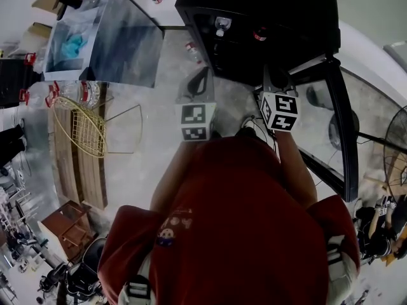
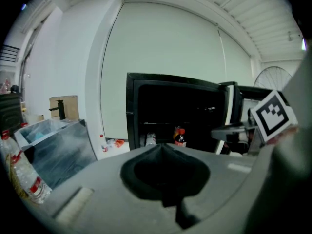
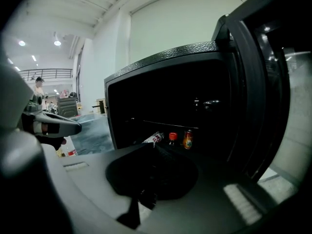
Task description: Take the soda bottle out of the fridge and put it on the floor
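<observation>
The black fridge (image 1: pixel 254 18) stands open in front of me, its door (image 1: pixel 337 119) swung out to the right. On its low shelf a dark soda bottle with a red cap (image 3: pixel 172 138) stands between a lying labelled bottle (image 3: pixel 155 138) and an orange can (image 3: pixel 188 139). In the left gripper view the soda bottle (image 2: pixel 180 137) stands beside a clear bottle (image 2: pixel 150 139). My left gripper (image 1: pixel 202 74) and right gripper (image 1: pixel 273 75) hover side by side short of the fridge opening. Both are shut with nothing in them. The right gripper (image 3: pixel 155 149) points at the shelf.
A glass-sided tank (image 1: pixel 121 40) stands on the floor to the left of the fridge. Water bottles (image 1: pixel 63 94), a yellow wire basket (image 1: pixel 82 129) and a wooden bench (image 1: pixel 79 164) lie further left. A fan (image 1: pixel 394 138) stands at the right.
</observation>
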